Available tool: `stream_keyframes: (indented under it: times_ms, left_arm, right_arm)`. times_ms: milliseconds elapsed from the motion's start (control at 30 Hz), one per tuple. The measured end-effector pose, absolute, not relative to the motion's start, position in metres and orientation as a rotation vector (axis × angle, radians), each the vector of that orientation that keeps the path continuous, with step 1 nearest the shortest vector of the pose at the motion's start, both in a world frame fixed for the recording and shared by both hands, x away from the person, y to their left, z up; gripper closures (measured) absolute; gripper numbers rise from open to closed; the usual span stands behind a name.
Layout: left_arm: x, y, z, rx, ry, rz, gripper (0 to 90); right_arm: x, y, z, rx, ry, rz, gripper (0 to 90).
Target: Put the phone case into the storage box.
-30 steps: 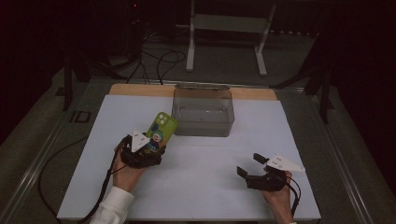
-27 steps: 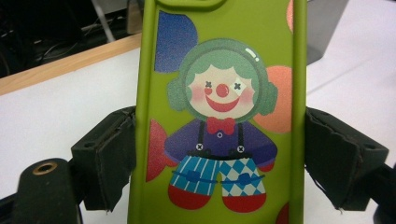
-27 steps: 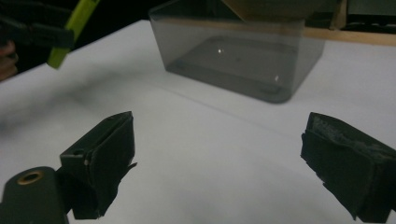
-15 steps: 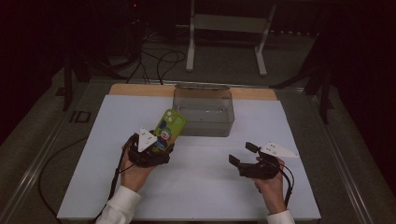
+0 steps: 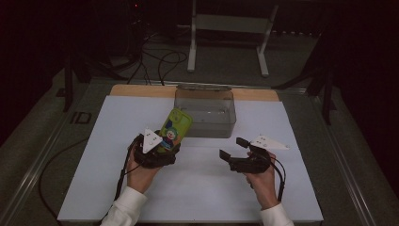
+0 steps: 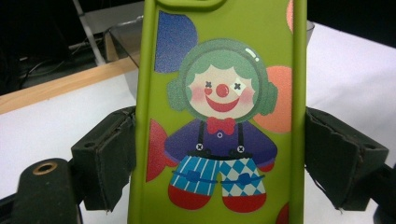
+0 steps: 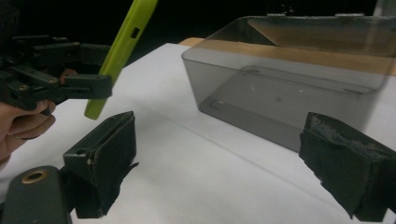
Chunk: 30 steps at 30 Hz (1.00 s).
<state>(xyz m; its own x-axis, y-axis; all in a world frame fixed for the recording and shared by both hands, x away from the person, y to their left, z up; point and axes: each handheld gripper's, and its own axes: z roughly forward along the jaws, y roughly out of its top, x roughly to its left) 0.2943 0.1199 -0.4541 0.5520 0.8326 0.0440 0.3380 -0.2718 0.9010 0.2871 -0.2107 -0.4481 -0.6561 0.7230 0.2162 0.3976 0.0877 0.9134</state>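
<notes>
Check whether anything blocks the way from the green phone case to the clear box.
Nothing visible does. The left claw holds the phone case beside the clear box, with bare white tabletop between them; the box looks empty.

My left tongs [image 5: 162, 143] sit at the left, jaws clamped tight from both sides on what they hold, my hand [image 5: 141, 172] wrapped under the body, white sleeve showing. My right tongs [image 5: 235, 149] hover at the right, jaws spread wide and empty, pointing left and far, wrist level.
</notes>
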Motion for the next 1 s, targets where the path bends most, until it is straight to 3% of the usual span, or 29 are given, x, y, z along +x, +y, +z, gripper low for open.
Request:
stream_keyframes:
  times_ms: [1000]
  left_arm:
    - [0.288, 0.115, -0.449, 1.733, 0.990, 0.642, 15.8]
  right_arm:
    - [0.313, -0.136, -0.427, 1.097, 2.094, 1.722, 13.3]
